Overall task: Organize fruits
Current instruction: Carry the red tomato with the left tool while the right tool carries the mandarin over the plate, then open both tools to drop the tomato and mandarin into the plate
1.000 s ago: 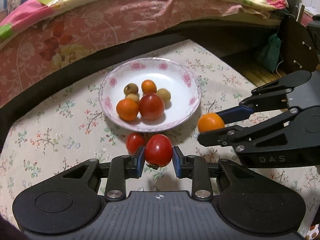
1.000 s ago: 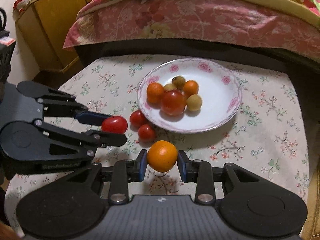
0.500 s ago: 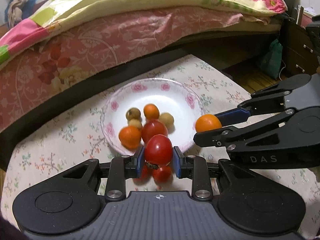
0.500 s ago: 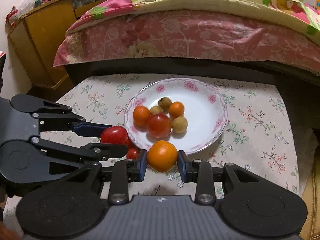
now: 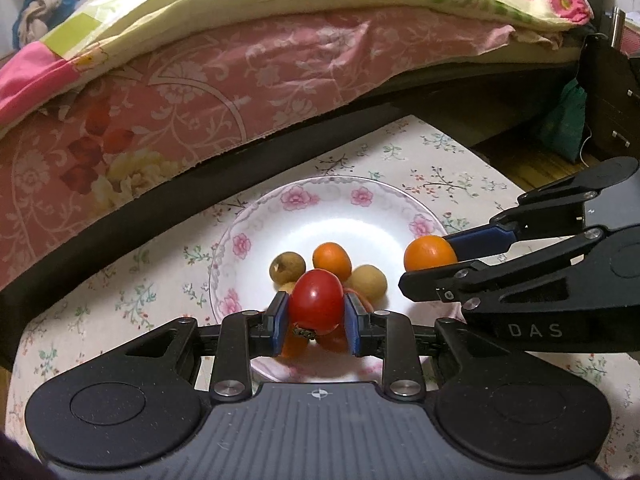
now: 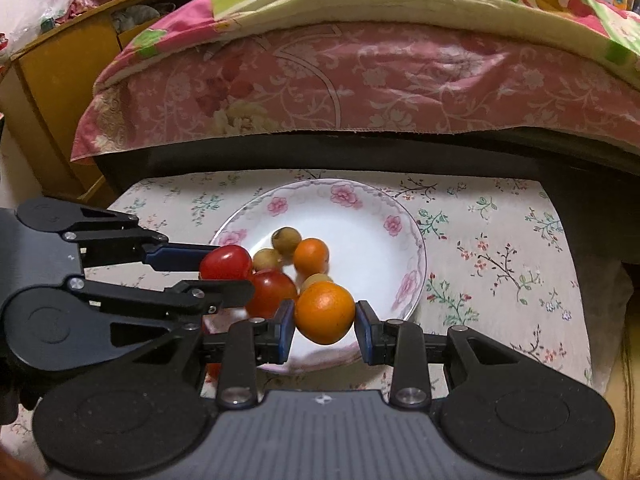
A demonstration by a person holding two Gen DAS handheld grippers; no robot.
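Note:
My left gripper (image 5: 316,322) is shut on a red tomato (image 5: 316,300) and holds it over the near side of a white flowered plate (image 5: 296,200). My right gripper (image 6: 324,326) is shut on an orange (image 6: 325,312) above the plate's near rim (image 6: 416,240). Each gripper shows in the other's view: the right one with its orange (image 5: 430,253), the left one with its tomato (image 6: 224,262). The plate holds another tomato (image 6: 272,294), a small orange (image 6: 311,255) and several brown longans (image 6: 286,240).
The plate sits on a small table with a floral cloth (image 6: 500,248). A bed with a pink floral sheet (image 6: 360,80) runs close behind it. A yellow wooden cabinet (image 6: 52,92) stands at the left and a dark cabinet (image 5: 612,92) at the right.
Both grippers have risen and moved forward over the plate, each still holding its fruit. The loose tomatoes on the cloth have dropped out of sight beneath the grippers.

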